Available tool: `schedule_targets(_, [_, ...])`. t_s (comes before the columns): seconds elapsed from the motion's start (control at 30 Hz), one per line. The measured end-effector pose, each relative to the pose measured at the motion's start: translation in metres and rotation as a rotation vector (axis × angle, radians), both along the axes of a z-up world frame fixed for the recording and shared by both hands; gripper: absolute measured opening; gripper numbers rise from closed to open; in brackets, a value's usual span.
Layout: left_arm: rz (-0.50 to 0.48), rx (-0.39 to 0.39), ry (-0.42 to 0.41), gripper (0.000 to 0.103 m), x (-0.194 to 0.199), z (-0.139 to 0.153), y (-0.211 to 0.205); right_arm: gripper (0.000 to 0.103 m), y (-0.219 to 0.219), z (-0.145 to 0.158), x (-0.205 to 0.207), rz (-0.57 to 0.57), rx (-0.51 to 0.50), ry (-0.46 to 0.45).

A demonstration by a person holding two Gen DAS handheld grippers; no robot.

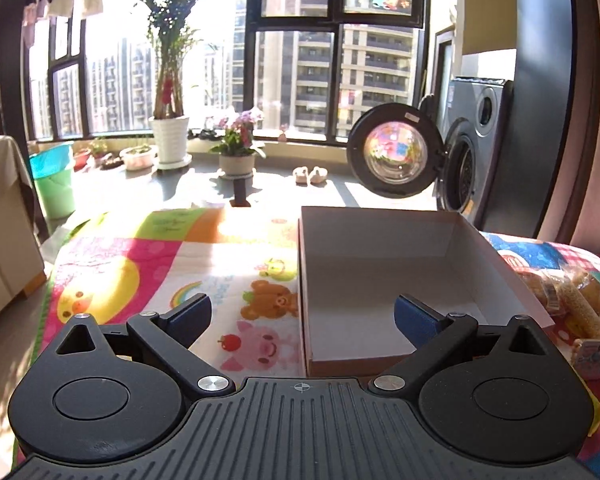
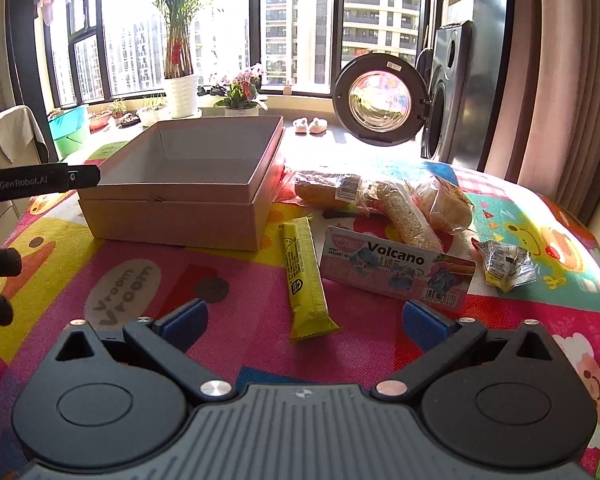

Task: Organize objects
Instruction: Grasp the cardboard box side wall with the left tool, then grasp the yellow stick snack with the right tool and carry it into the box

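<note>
Both grippers gaped wide, empty: left gripper over the cardboard box, right gripper above yellow snack stick.

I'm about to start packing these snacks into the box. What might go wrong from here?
The yellow stick pack lies flat on the soft mat, so the open right gripper may slide over it or snag the cloth. The bagged bread looks crushable. The crinkly small packet sits near the table's edge and could get knocked off.
</note>
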State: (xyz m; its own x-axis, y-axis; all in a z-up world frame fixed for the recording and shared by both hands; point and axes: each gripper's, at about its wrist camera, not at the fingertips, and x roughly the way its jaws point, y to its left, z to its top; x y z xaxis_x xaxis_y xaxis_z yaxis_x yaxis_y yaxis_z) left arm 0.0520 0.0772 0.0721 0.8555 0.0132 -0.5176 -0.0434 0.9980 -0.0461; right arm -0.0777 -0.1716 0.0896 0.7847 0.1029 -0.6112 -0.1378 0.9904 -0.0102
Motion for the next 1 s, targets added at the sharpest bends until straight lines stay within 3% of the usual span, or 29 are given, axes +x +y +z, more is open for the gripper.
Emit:
schedule_targets(0.1, [0.03, -0.061, 0.026, 0.096, 0.024, -0.005, 0.016, 0.103, -0.003, 0.004, 0.0, -0.009, 0.005, -0.012])
schedule_targets(0.17, [0.049, -0.061, 0.02, 0.082, 0.038, -0.008, 0.018, 0.103, -0.005, 0.006, 0.0, -0.011, 0.003, -0.02])
schedule_targets(0.4, [0.044, -0.076, 0.081, 0.053, 0.072, -0.034, 0.017, 0.103, -0.005, 0.009, 0.004, 0.024, -0.089, -0.007])
schedule_targets(0.53, [-0.027, -0.154, 0.073, 0.016, 0.069, -0.041, 0.019, 0.103, -0.005, 0.012, 0.006, 0.037, -0.119, -0.001])
schedule_targets(0.67, [-0.067, -0.09, 0.053, 0.015, 0.065, -0.042, 0.011, 0.103, -0.002, 0.009, 0.017, 0.036, -0.151, 0.007])
schedule_targets(0.8, [-0.109, -0.023, 0.039, 0.015, 0.06, -0.041, 0.005, 0.103, 0.0, 0.0, 0.029, 0.036, -0.113, 0.046])
schedule_targets(1.0, [-0.126, -0.023, 0.037, 0.015, 0.059, -0.041, 0.006, 0.094, 0.008, -0.009, 0.034, 0.068, -0.096, 0.076])
